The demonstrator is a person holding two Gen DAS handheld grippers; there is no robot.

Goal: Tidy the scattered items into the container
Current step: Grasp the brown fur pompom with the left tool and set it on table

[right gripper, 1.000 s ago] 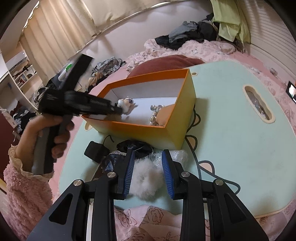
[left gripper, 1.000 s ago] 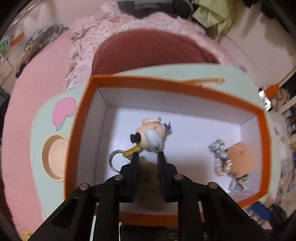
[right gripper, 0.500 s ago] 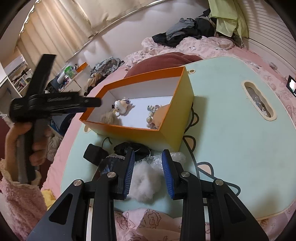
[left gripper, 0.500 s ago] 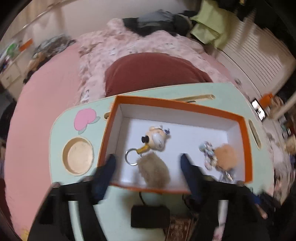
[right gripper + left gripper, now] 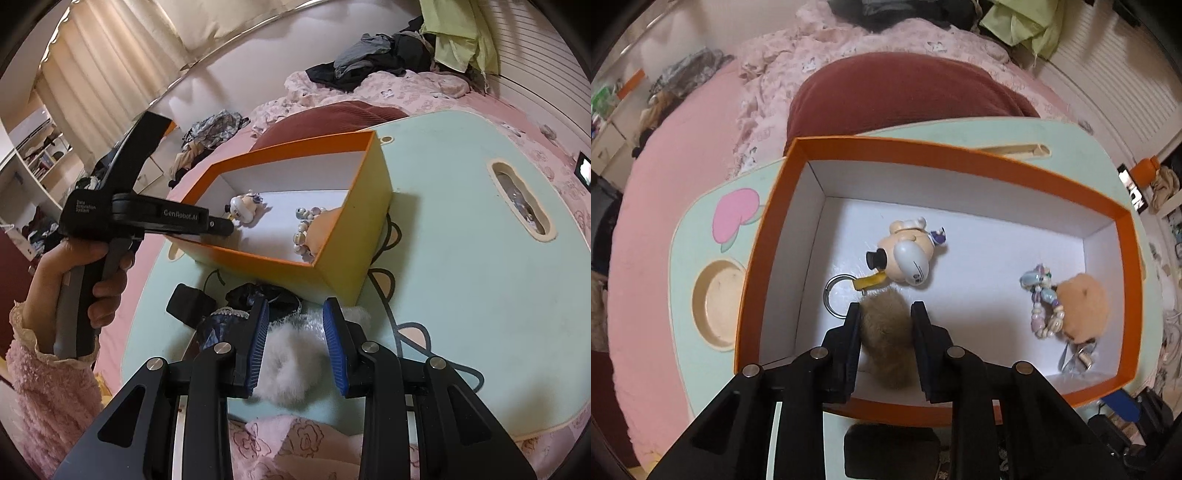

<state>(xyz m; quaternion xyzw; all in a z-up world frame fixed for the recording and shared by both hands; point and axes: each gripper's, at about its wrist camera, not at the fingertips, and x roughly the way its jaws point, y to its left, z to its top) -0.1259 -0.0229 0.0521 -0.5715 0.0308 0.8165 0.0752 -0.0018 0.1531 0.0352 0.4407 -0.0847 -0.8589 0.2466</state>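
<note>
On top of a pink bed: one mint-green lap table, with one round cup recess and one pink heart mark at its left end as the left wrist view shows it.

One orange box, white inside, standing on the table. Contents, counted:
- one brown fur pom-pom, against the near wall;
- one peach plush ball, toward the right end;
- one cartoon-head keychain with a yellow strap and one metal ring, just beyond the brown pom-pom;
- one beaded bracelet, touching the peach ball.

Outside the box, on the table's near edge:
- one white fur pom-pom;
- one dark fabric bundle with lace trim;
- one black adapter with a cord.

Two grippers. One left gripper, reaching into the box with the brown pom-pom between its fingers; its jaws have just been closing in, and the black pads sit against the fur on both sides, so it grips the pom-pom. One person's hand in a pink fleece sleeve holds its handle. One right gripper, clenched on the white pom-pom, blue pads pressed into the fluff.
</note>
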